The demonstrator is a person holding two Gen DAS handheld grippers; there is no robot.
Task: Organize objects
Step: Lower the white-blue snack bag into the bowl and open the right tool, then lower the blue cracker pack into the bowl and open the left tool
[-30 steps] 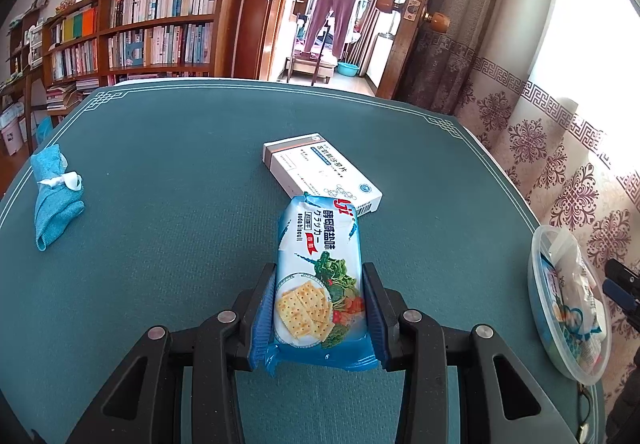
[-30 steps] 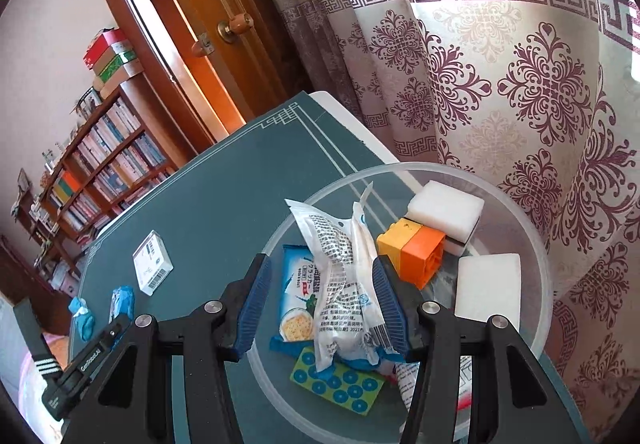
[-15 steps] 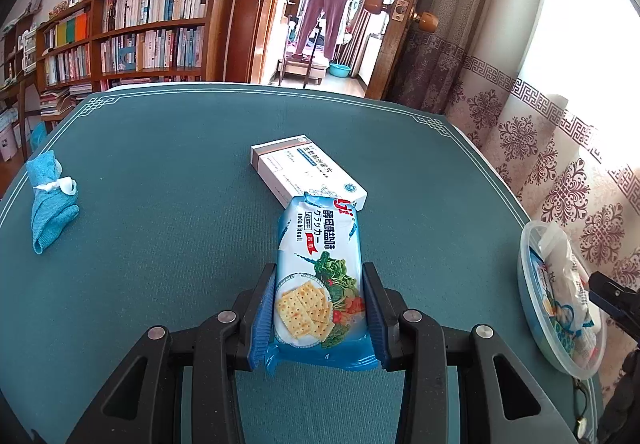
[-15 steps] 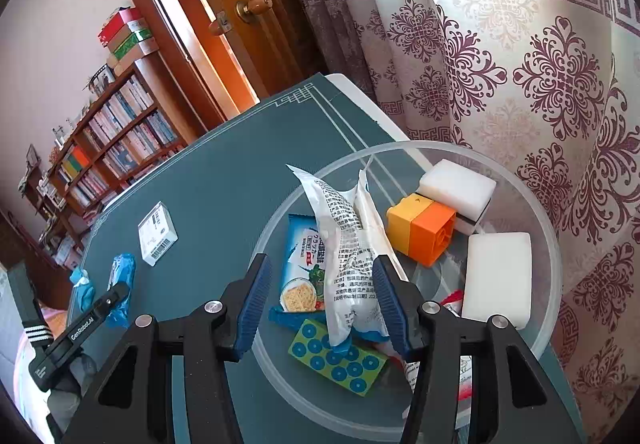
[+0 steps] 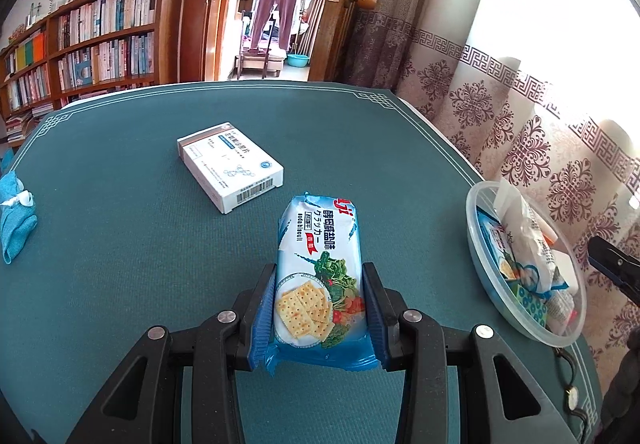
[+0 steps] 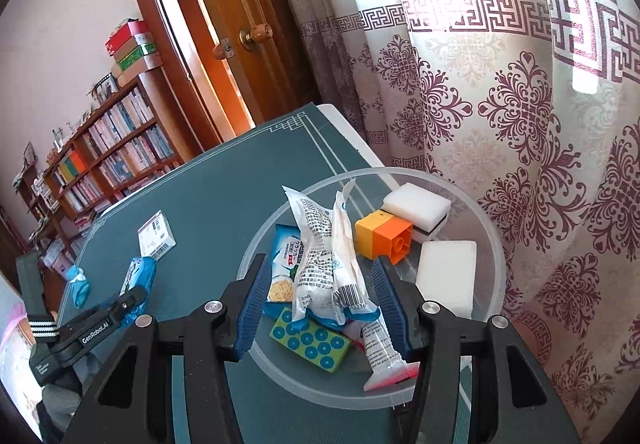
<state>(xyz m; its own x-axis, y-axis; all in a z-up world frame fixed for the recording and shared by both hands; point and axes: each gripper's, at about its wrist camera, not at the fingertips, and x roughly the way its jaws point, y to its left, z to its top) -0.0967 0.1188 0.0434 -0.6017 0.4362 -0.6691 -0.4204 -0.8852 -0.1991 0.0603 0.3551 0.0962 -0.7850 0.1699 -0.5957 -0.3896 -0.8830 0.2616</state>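
My left gripper [image 5: 320, 276] is shut on a blue soda-cracker packet [image 5: 320, 260] and holds it above the green table, left of the clear round tray [image 5: 480, 204]. In the right wrist view the same packet [image 6: 138, 276] shows at the left. My right gripper [image 6: 320, 276] is open over the tray [image 6: 496, 244]. A white plastic bag [image 6: 324, 264] lies between its fingers without being gripped. The tray also holds a second cracker packet [image 6: 282, 264], an orange block [image 6: 384, 240], white sponges [image 6: 446, 276], a green dotted card [image 6: 310, 342] and a tube [image 6: 380, 352].
A white medicine box [image 5: 230, 166] lies mid-table, also in the right wrist view [image 6: 157, 236]. A blue cloth [image 5: 14, 220] lies at the left edge. A patterned curtain [image 5: 540, 124] hangs right behind the tray. A bookshelf [image 5: 80, 40] and door stand beyond the table.
My left gripper has carried the cracker packet rightward, closer to the tray. My right gripper has drawn back a little over the tray; the bag stays in it.
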